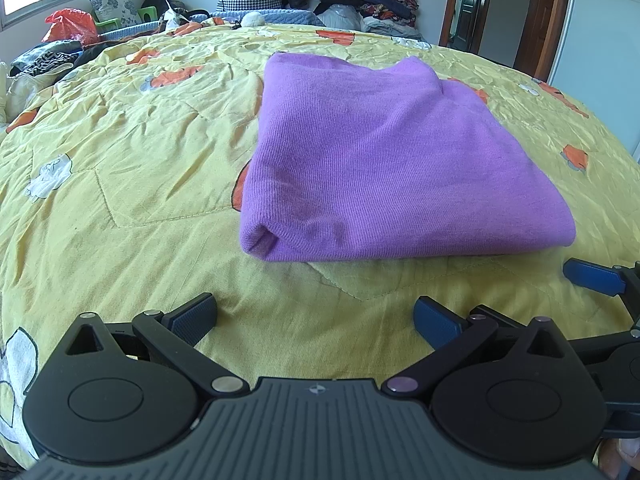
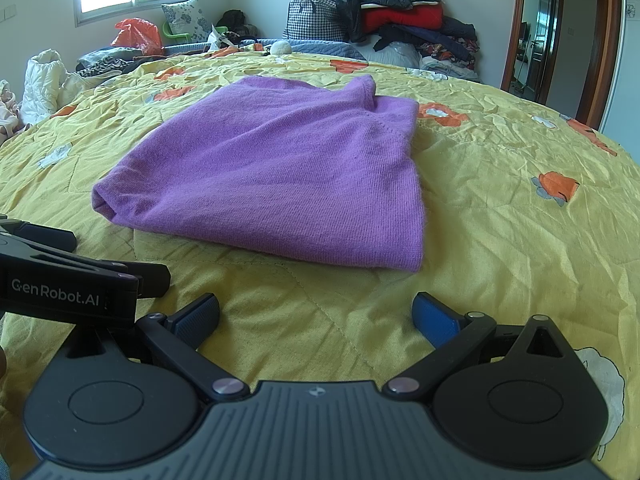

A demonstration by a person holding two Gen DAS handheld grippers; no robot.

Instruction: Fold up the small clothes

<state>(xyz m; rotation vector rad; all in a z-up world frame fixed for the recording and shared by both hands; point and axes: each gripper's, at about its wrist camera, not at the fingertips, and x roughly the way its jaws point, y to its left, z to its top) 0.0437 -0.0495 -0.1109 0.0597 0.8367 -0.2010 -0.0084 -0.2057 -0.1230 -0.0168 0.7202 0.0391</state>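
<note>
Left wrist view: purple sweater, folded into a thick rectangle, lying flat mid-bed on the yellow quilt, slightly right of centre and just beyond the fingertips. Left gripper spread wide, holding nothing, low over the quilt near the sweater's near edge. Right gripper likewise apart and empty, close beside the left one.

Likely risks: pinching only the top layer at the rolled near-left corner, peeling the fold open; snagging quilt along with knit, dragging the bundle askew.

Fine ribbed knit, soft and slightly fuzzy, rounded bulky edges, collar bump at the far side. Quilt thin, crinkled, stitched in panels, printed with orange and white flowers. Clothes pile heaped far behind.
</note>
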